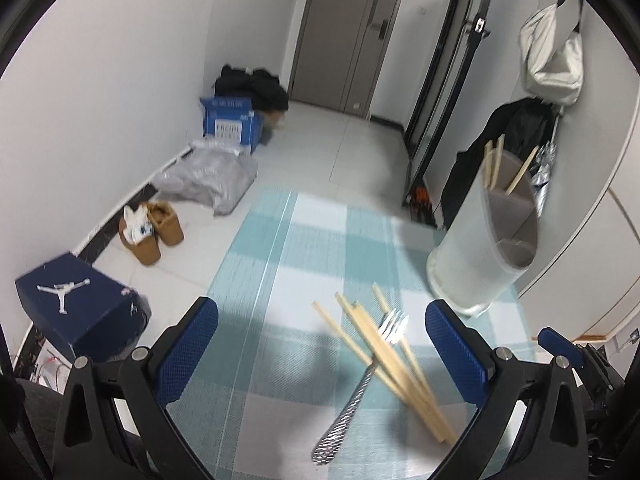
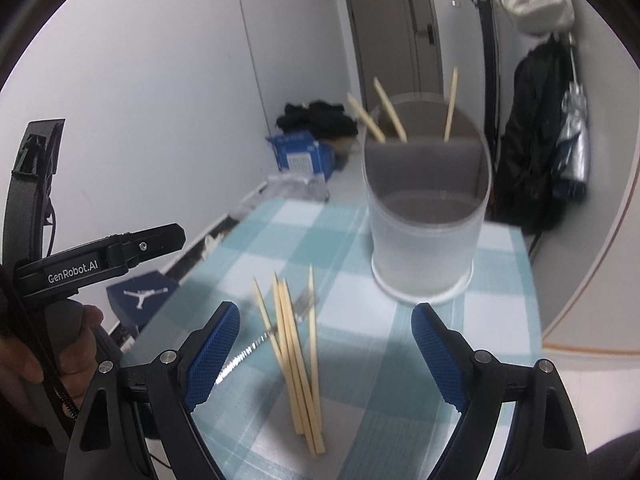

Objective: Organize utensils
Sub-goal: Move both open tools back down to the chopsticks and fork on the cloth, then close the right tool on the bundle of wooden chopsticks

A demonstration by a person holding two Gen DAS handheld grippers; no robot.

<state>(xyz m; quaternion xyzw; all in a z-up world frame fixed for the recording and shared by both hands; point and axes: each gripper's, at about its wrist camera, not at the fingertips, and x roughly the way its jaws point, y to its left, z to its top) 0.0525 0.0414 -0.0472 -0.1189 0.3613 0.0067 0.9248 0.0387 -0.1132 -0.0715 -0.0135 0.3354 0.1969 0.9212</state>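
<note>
Chopsticks (image 2: pixel 296 364) between right tool's (image 2: pixel 324 356) fingers

Teal-and-white checked tablecloth (image 1: pixel 280 240), pale wooden chopsticks (image 2: pixel 296 364), silver fork (image 1: pixel 360 392), frosted white holder (image 2: pixel 424 240)

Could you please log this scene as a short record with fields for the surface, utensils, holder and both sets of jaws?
surface: table with a teal-and-white checked cloth
loose utensils: bundle of wooden chopsticks lying across a metal fork
holder: frosted divided utensil holder, upright, three chopsticks in its far compartment
left gripper: jaws open, nothing between the pads
right gripper: jaws open wide, above the chopsticks, holding nothing
</note>
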